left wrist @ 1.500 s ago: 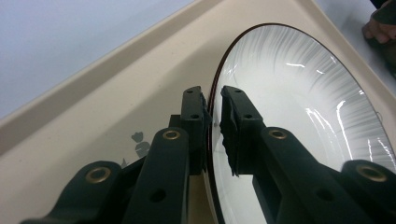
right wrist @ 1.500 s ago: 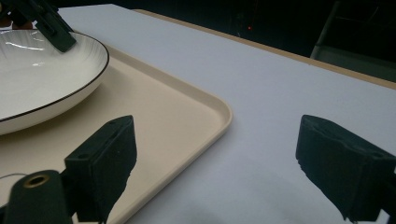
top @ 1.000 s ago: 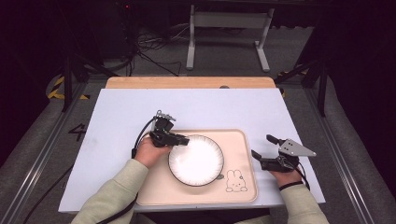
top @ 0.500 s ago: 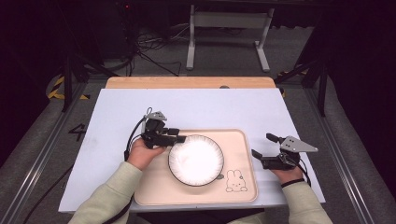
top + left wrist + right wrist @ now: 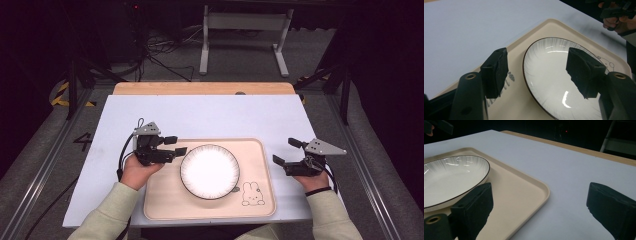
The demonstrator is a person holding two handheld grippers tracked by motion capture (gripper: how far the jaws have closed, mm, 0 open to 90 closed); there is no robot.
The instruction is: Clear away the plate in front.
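Plate [image 5: 210, 171], white with a dark rim, lies flat on the beige tray [image 5: 260, 206], toward its left half; a rabbit drawing marks the tray's corner at 5 o'clock. Left gripper [image 5: 175, 145] sits just off the plate's rim at 9 o'clock, jaws just opened and empty. Right gripper [image 5: 286, 151] hovers wide and empty past the tray's edge at 3 o'clock. Pale blue table sheet [image 5: 220, 115] lies bare toward 12 o'clock; dark floor beyond.
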